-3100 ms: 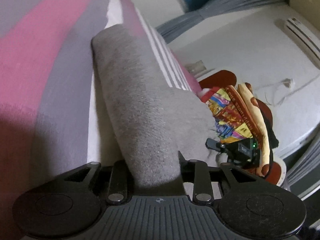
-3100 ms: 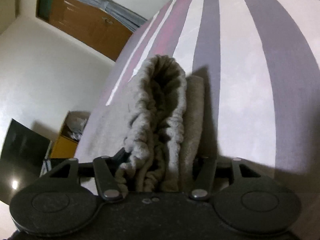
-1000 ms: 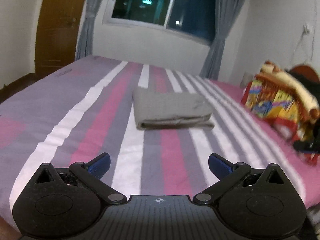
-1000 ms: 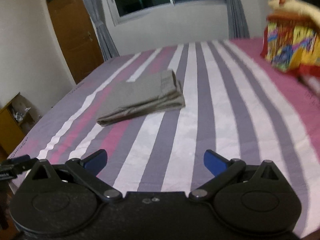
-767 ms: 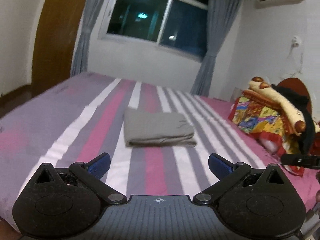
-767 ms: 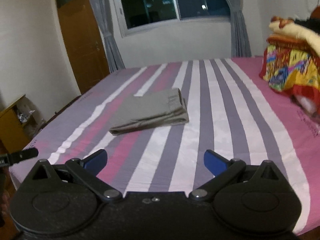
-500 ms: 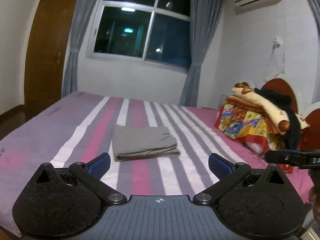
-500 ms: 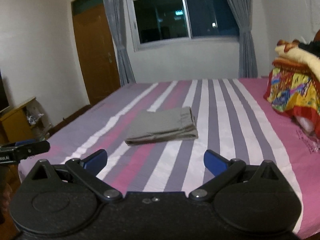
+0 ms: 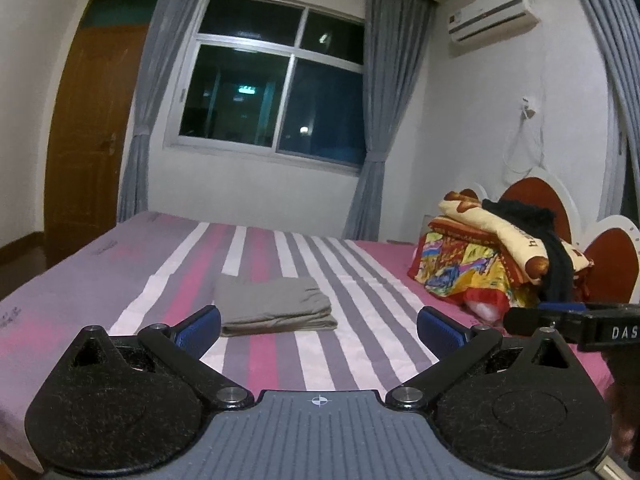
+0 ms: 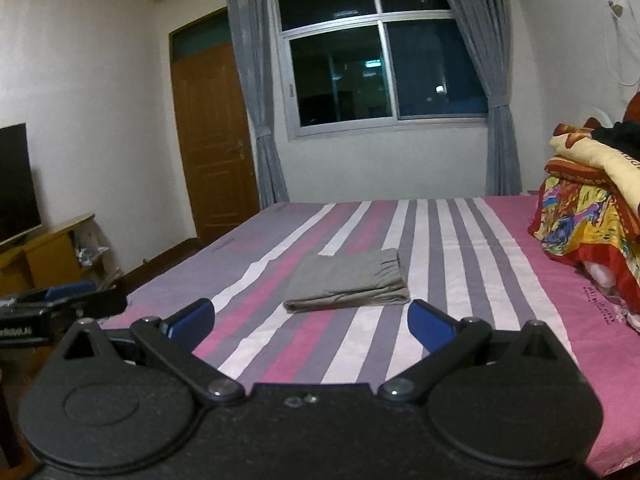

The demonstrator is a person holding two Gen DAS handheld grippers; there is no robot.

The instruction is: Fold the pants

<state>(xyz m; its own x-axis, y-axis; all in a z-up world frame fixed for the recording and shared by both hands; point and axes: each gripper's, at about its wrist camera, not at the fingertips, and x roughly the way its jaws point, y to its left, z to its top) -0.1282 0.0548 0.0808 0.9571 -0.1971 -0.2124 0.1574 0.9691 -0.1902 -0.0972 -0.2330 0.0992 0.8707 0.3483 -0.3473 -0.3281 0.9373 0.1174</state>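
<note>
The grey pants (image 9: 274,305) lie folded into a flat rectangular stack in the middle of the striped bed (image 9: 192,264); the right wrist view shows the pants (image 10: 350,279) with the elastic waistband at their right end. My left gripper (image 9: 318,326) is open, held well back from the bed's near edge, nothing between its blue-padded fingers. My right gripper (image 10: 310,318) is also open and empty, equally far from the stack. Each gripper appears at the edge of the other's view.
A pile of colourful blankets and a black garment (image 9: 496,264) sits at the bed's right end by a red headboard (image 9: 536,204). A wooden door (image 10: 214,140), a window with grey curtains (image 9: 272,92) and a low cabinet (image 10: 44,256) with a TV surround the bed.
Both grippers let go of the pants, opened, and pulled back and up from the bed. The folded stack now lies alone and appears smaller and farther away.
</note>
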